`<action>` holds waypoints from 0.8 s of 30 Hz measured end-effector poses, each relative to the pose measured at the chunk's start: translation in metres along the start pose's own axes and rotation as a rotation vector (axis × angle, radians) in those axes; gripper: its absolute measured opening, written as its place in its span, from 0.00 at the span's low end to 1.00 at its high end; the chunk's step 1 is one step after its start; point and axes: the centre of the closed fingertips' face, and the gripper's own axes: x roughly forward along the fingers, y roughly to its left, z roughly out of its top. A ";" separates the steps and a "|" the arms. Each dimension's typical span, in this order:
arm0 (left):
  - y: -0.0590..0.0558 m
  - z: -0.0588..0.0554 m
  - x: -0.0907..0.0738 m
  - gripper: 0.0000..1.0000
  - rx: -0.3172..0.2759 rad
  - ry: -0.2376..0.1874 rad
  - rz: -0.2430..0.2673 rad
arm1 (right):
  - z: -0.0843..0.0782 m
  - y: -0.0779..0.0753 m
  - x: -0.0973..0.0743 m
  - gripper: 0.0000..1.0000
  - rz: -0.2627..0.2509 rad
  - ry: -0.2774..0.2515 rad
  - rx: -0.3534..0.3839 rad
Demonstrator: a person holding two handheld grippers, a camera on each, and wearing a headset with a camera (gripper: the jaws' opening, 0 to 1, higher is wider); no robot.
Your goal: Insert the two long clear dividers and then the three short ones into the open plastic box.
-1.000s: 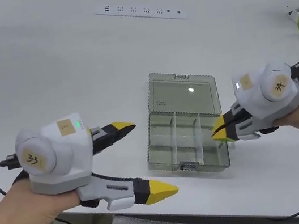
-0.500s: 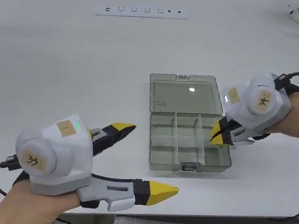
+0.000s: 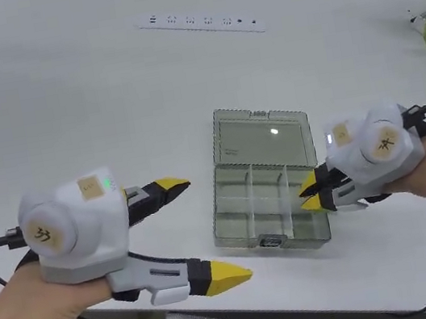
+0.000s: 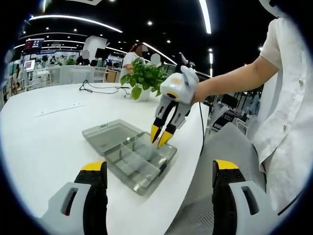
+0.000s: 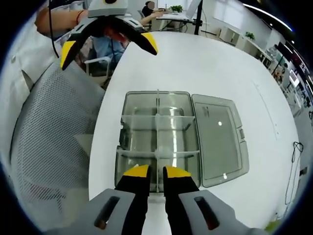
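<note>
Right gripper (image 3: 310, 195) lowered over box (image 3: 219, 207), long axis crosswise, lid (image 3: 262, 136) open away.

Left tool (image 3: 200, 228) gapes wide — right tool (image 3: 310, 195) tips barely apart, angled down.

HEAD VIEW, RIGHT OF FRAME: Over the past second the right gripper (image 3: 310, 194) sinks and draws in toward the plastic box (image 3: 235, 205). Its white body drops from level with the open lid to beside the tray's right wall, and it rolls slightly as it goes. Its yellow tips looked pinched together a second ago and now show a thin dark gap between them. The headset camera also tips a touch, so the whole scene sits slightly lower in the frame than before.
</note>
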 end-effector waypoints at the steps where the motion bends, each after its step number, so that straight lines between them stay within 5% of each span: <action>1: 0.001 0.000 -0.001 0.91 0.000 0.001 0.000 | 0.002 0.000 -0.004 0.13 -0.008 -0.012 0.008; 12: 0.003 0.001 -0.006 0.94 0.017 0.012 0.005 | 0.004 0.001 -0.056 0.27 -0.128 -0.137 0.128; 24: 0.005 0.002 -0.010 1.00 0.040 0.031 0.007 | -0.015 0.018 -0.099 0.42 -0.265 -0.263 0.297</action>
